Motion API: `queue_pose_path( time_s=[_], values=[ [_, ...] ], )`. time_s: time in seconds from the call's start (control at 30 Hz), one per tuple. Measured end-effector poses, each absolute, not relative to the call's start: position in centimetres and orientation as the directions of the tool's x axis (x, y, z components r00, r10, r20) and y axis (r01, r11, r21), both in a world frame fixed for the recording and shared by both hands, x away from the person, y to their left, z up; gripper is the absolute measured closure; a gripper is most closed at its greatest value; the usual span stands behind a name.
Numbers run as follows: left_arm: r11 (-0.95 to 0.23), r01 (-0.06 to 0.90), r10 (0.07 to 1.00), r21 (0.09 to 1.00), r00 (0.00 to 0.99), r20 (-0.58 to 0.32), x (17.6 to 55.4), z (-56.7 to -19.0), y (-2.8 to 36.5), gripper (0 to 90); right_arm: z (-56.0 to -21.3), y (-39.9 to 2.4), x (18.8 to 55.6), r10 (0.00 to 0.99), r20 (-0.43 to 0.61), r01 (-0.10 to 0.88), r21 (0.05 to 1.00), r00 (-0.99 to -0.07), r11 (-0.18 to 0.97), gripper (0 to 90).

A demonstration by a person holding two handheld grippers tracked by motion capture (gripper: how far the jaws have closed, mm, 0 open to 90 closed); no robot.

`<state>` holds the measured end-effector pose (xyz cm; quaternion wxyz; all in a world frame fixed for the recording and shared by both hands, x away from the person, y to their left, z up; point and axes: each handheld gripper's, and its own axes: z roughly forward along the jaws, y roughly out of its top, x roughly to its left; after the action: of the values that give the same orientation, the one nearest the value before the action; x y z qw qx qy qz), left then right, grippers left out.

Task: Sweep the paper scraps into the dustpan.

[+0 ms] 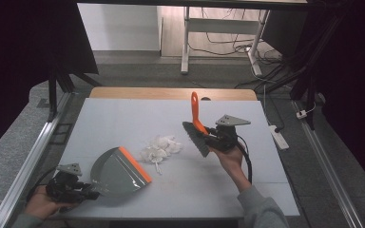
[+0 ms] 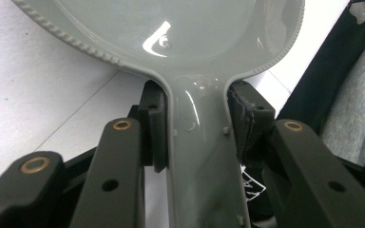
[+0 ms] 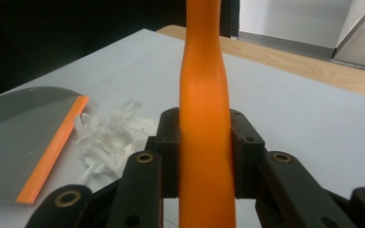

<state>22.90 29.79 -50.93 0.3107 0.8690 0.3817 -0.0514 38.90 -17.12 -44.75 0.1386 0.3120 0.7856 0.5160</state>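
Note:
A grey dustpan [image 1: 115, 172] with an orange lip lies on the white table [image 1: 123, 118] at the front left. My left gripper [image 1: 83, 192] is shut on its handle, and the left gripper view shows the grey handle [image 2: 202, 142] squeezed between both pads. A small brush [image 1: 197, 128] with an orange handle and dark bristles is held above the table at the right. My right gripper [image 1: 212, 135] is shut on that handle [image 3: 204, 133]. A pile of white paper shreds [image 1: 160, 147] lies between pan and brush, also seen as shreds [image 3: 107, 135] beside the dustpan lip [image 3: 52, 152].
A wooden strip [image 1: 171, 92] runs along the table's far edge. Metal rails flank the table. A white power strip [image 1: 279, 137] lies off the right side. A desk frame and cables stand on the floor beyond.

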Motion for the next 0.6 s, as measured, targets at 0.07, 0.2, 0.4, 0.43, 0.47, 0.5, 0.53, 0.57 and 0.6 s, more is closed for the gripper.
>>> queue_pose_path(
  time_s=[0.07, 0.2, 0.4, 0.43, 0.47, 0.5, 0.53, 0.57, 0.6],
  values=[
    [-0.519, 0.691, 0.625, 0.503, 0.708, -0.328, 23.0, -50.9, 29.7, 61.3, -44.8, -16.4, 39.5, 0.636, 0.088, 0.342, 0.894, -0.767, 0.288, 70.1],
    [-0.521, 0.691, 0.619, 0.501, 0.710, -0.336, 23.2, -51.1, 29.5, 61.4, -45.2, -14.9, 41.0, 0.643, 0.084, 0.352, 0.886, -0.761, 0.300, 70.1],
    [-0.539, 0.683, 0.605, 0.493, 0.721, -0.337, 23.9, -51.4, 29.4, 61.4, -45.8, -13.5, 42.5, 0.657, 0.068, 0.373, 0.864, -0.751, 0.337, 70.1],
    [-0.541, 0.681, 0.603, 0.493, 0.723, -0.337, 24.0, -51.4, 29.4, 61.4, -46.1, -13.3, 43.0, 0.670, 0.071, 0.390, 0.856, -0.739, 0.340, 70.1],
    [-0.545, 0.679, 0.600, 0.492, 0.725, -0.337, 24.1, -51.4, 29.3, 61.4, -46.1, -13.3, 43.0, 0.670, 0.071, 0.390, 0.856, -0.739, 0.340, 70.1],
    [-0.549, 0.677, 0.597, 0.490, 0.728, -0.337, 24.1, -51.4, 29.3, 61.4, -46.2, -13.2, 43.2, 0.676, 0.071, 0.397, 0.852, -0.734, 0.341, 70.1],
    [-0.551, 0.675, 0.594, 0.492, 0.731, -0.337, 24.1, -51.5, 29.3, 61.4, -46.3, -13.2, 43.4, 0.677, 0.071, 0.399, 0.851, -0.733, 0.342, 70.1],
    [-0.551, 0.674, 0.592, 0.492, 0.732, -0.338, 24.1, -51.5, 29.3, 61.3, -46.3, -13.1, 43.6, 0.681, 0.070, 0.404, 0.847, -0.729, 0.345, 70.1],
    [-0.551, 0.674, 0.591, 0.492, 0.732, -0.339, 24.2, -51.5, 29.3, 61.4, -46.4, -12.9, 43.8, 0.684, 0.072, 0.408, 0.846, -0.726, 0.344, 70.1]
  ],
)
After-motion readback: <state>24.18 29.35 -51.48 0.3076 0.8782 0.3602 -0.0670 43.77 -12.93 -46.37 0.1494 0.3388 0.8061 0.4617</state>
